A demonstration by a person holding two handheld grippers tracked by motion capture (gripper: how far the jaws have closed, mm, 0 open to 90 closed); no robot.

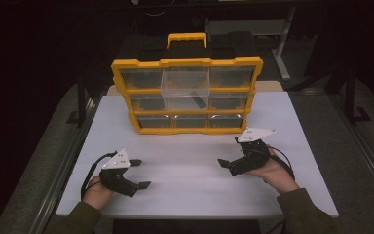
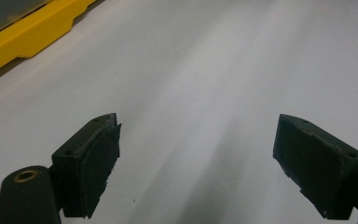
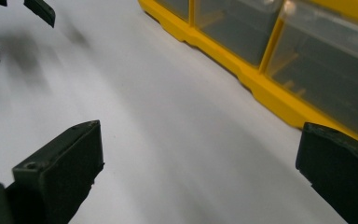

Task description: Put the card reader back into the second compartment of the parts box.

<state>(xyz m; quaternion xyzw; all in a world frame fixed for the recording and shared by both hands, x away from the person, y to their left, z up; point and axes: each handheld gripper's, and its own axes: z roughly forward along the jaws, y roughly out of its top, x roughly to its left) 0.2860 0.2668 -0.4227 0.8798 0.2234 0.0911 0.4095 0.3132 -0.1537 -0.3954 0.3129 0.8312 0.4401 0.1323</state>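
I see a yellow organizer [image 1: 187,95] standing upright, its clear middle drawer [image 1: 185,87] pulled out. Before it, my left gripper [image 1: 139,173] and right gripper [image 1: 229,165] have fingers open, empty.

Left gripper [image 1: 140,173] low at near left, held in left hand [image 1: 96,191], jaws spread wide, nothing between them. Right gripper [image 1: 225,165] at near right, held in right hand [image 1: 275,173], jaws wide apart, empty, pointing left. Both forearms in olive sleeves, grippers well apart.
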